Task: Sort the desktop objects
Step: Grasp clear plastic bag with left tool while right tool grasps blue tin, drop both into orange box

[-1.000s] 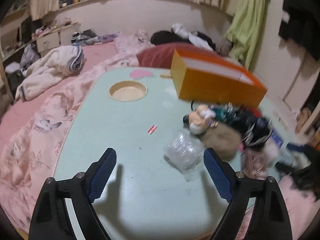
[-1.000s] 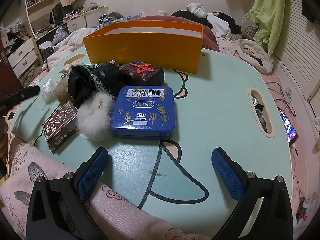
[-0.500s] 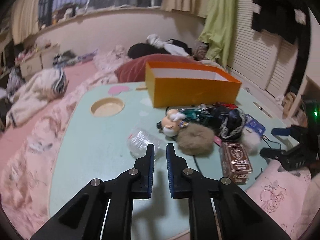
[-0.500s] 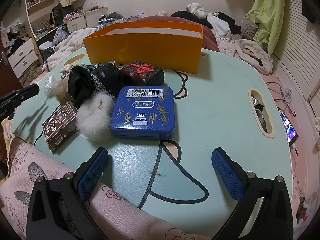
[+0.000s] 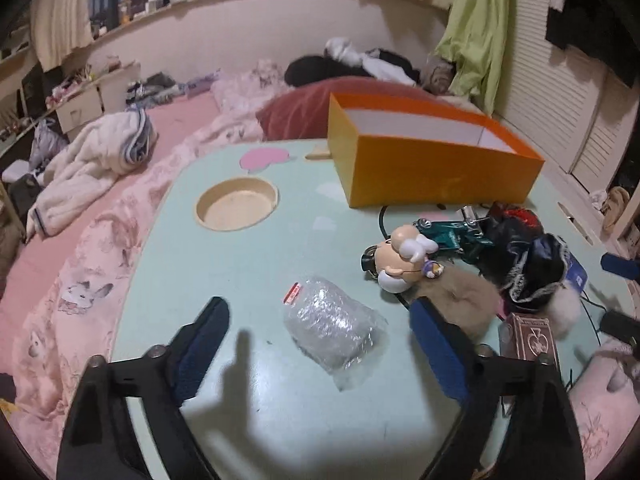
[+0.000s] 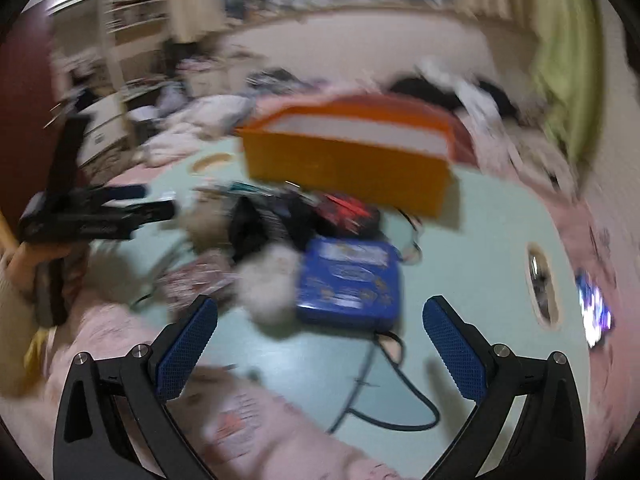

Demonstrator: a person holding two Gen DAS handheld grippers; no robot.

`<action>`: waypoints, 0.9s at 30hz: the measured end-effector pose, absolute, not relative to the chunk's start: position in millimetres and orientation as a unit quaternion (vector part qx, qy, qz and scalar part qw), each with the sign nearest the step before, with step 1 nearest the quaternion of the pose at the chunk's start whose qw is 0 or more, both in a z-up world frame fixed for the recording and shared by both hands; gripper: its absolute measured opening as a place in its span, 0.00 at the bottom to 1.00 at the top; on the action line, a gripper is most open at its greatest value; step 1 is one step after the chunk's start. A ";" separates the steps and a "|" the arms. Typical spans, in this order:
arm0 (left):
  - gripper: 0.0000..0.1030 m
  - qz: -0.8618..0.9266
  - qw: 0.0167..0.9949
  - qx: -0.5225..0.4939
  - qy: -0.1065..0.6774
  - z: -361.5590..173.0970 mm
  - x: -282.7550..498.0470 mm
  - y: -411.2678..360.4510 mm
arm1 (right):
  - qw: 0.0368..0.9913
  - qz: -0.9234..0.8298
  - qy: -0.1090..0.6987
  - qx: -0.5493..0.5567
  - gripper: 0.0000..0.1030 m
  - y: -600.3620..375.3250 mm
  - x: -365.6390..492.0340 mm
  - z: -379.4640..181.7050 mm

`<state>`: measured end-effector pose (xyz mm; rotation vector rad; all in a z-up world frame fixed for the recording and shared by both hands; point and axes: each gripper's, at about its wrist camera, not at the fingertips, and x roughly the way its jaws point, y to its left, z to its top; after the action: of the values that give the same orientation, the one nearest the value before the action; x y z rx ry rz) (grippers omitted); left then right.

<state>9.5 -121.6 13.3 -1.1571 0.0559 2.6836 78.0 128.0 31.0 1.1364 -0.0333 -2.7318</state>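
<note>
My left gripper (image 5: 320, 344) is open, its blue pads either side of a clear bubble-wrap packet (image 5: 334, 326) lying on the mint-green table (image 5: 248, 264). An open orange box (image 5: 432, 160) stands at the table's far side. To the right lie a cartoon figure toy (image 5: 400, 260), a tan fur pom (image 5: 460, 300), black lacy items (image 5: 536, 268) and a brown card box (image 5: 532, 340). My right gripper (image 6: 320, 336) is open above the table's near edge, before a blue tin (image 6: 348, 280) and a white fur pom (image 6: 268, 284). The right wrist view is blurred.
A round cup hole (image 5: 236, 204) is sunk in the table at the left. Pink bedding (image 5: 60, 280) surrounds the table. A dark red cushion (image 5: 304, 112) lies behind the box. A slot (image 6: 542, 284) is cut in the table's right side. My left gripper (image 6: 100, 216) shows at left.
My left gripper was open, shut half a second ago, and is open again around the bubble-wrap packet. My right gripper has lifted and swung, blurring its view.
</note>
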 end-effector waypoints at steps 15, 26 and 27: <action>0.37 0.902 0.185 -0.389 -0.019 13.3 44.3 -102.9 | 0.009 -0.883 -0.002 0.470 0.71 128.6 21.4 9.3; 0.37 0.911 0.232 -0.337 -0.049 57.7 39.3 -93.4 | 0.065 -0.910 -0.139 0.386 0.64 176.6 60.5 33.0; 0.37 0.912 0.238 -0.332 -0.048 63.1 35.3 -90.6 | 0.062 -0.913 -0.131 0.381 0.64 176.0 55.1 38.2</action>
<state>35.3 -90.6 63.1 -0.9091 -0.1310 2.4972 55.1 176.0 38.2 1.1522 -0.3961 -2.7613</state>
